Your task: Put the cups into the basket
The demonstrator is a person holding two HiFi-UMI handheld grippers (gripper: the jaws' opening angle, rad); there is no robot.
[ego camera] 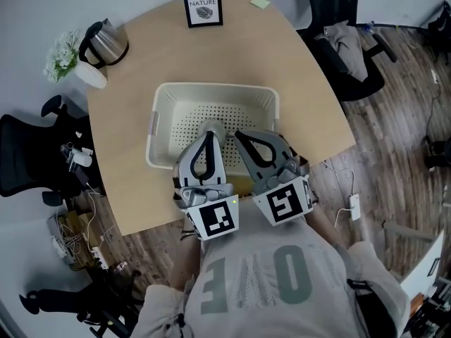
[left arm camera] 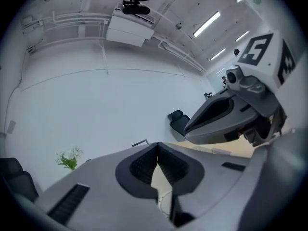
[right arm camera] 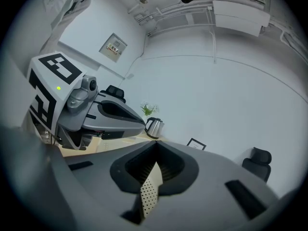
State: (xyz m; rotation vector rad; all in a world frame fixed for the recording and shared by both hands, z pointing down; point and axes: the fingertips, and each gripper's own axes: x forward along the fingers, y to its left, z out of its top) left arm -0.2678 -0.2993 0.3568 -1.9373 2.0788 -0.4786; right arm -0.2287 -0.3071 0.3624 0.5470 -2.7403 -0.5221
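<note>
Office: pale wood worktop (ego camera: 317,97) on a plank floor, with a black chair (ego camera: 28,153) at its left.
Basket: a white perforated basket (ego camera: 211,88) sits mid-worktop, one long side toward the person.
Far edge: a steel kettle (ego camera: 106,42) and white flowers (ego camera: 63,53) at the left corner; a framed print (ego camera: 203,5) and a yellow sticky note (ego camera: 260,3) further along.
Left gripper (ego camera: 211,134): over the basket's near rim, jaws pressed together, nothing between them.
Right gripper (ego camera: 238,134): just beside the left, jaws also together at the tips and empty.
Cups: a grey rounded thing (ego camera: 215,127) lies in the basket at the left tips; whether it is a cup cannot be told.
</note>
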